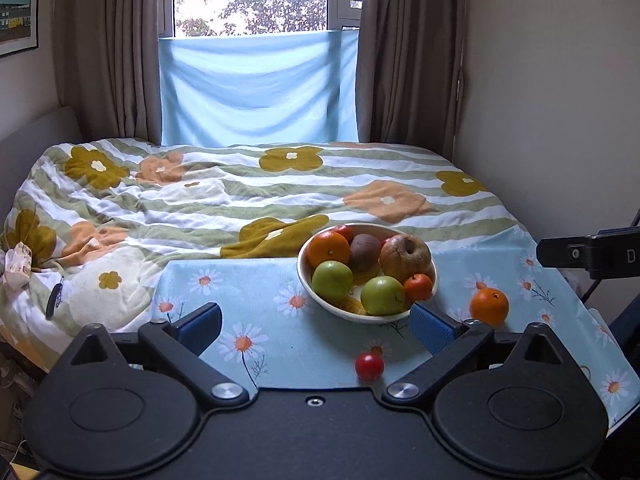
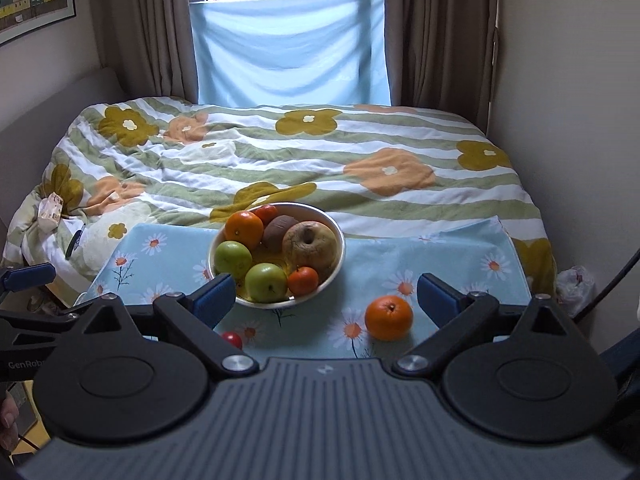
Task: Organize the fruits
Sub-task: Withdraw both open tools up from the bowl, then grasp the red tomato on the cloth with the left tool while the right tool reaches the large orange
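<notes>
A white bowl stands on a daisy-print blue cloth and holds several fruits: oranges, two green apples, a kiwi and a wrinkled brown apple. A loose orange lies on the cloth to the bowl's right. A small red fruit lies in front of the bowl. My left gripper is open, empty, hovering short of the bowl. My right gripper is open, empty, with the loose orange seen between its blue fingers.
The cloth lies at the foot of a bed under a flowered striped quilt. A wall runs along the right, curtains and a window at the back. A crumpled packet rests on the quilt's left edge. A plastic bag sits right of the bed.
</notes>
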